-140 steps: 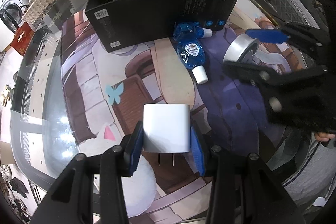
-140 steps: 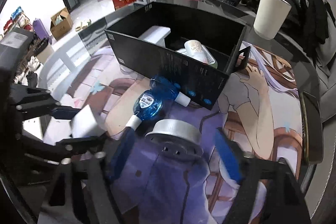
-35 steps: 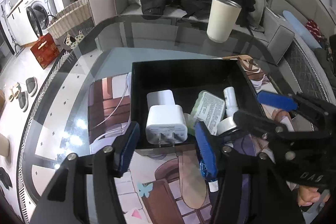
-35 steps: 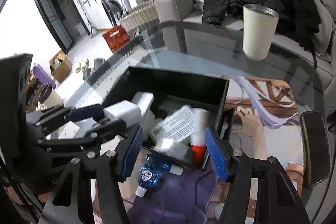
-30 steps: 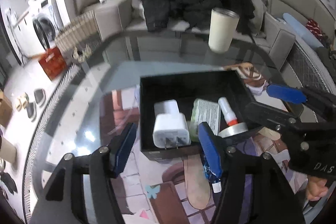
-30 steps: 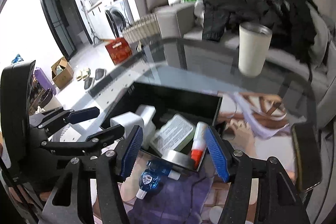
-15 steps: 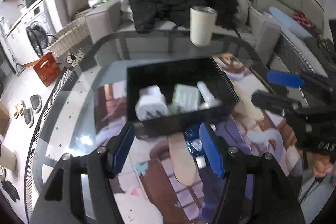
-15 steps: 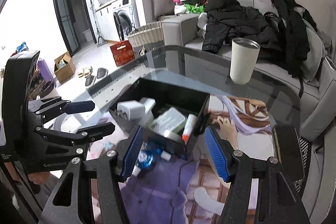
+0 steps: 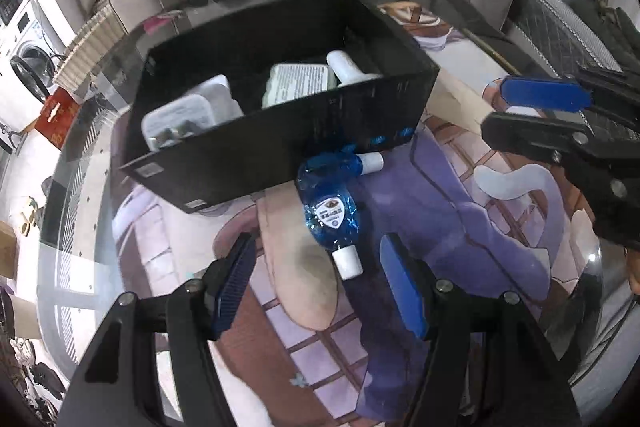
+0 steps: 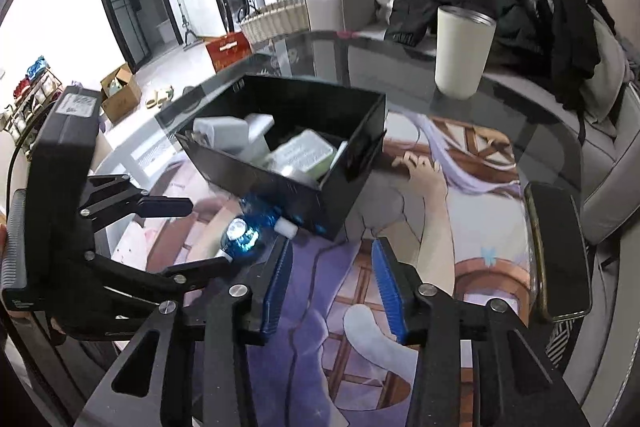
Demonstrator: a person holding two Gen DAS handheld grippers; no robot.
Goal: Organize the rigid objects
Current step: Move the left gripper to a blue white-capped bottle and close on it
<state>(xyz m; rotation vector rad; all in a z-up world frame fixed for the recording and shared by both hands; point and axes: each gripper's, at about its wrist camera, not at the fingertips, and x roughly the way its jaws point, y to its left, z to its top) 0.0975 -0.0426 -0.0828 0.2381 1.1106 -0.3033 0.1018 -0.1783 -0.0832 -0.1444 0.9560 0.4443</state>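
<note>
While the left tongs (image 9: 316, 283) stand wide with nothing between the blue pads, the white cap of a blue bottle (image 9: 330, 211) lies on the mat just ahead of them, in line with the gap but untouched. A second blue bottle (image 9: 340, 163) lies crosswise behind the first, touching it, its white cap pointing right and its body against the front wall of the black box (image 9: 280, 143). The right tongs (image 10: 330, 285) stand narrower, their jaws having just been closing, with only the printed mat (image 10: 400, 307) showing between the pads; they hover to the right of the bottles, over the mat. Inside the box, from left to right in the left wrist view: a white charger (image 9: 180, 119) with its prongs up, leaning on another white block; a pale green packet (image 9: 298, 87) with printed text; a white tube (image 9: 344, 65) against the right wall. A metal tin seems to sit in the near right corner, though it is blurred. The box rests on the printed mat, which covers a glass table (image 10: 440, 51). A cream cup (image 10: 460, 51) stands upright at the far edge of the table, well apart from the box. A dark phone (image 10: 558, 251) lies flat near the right edge. Beyond the table, dark coats are heaped on a grey sofa (image 10: 332, 3).
</note>
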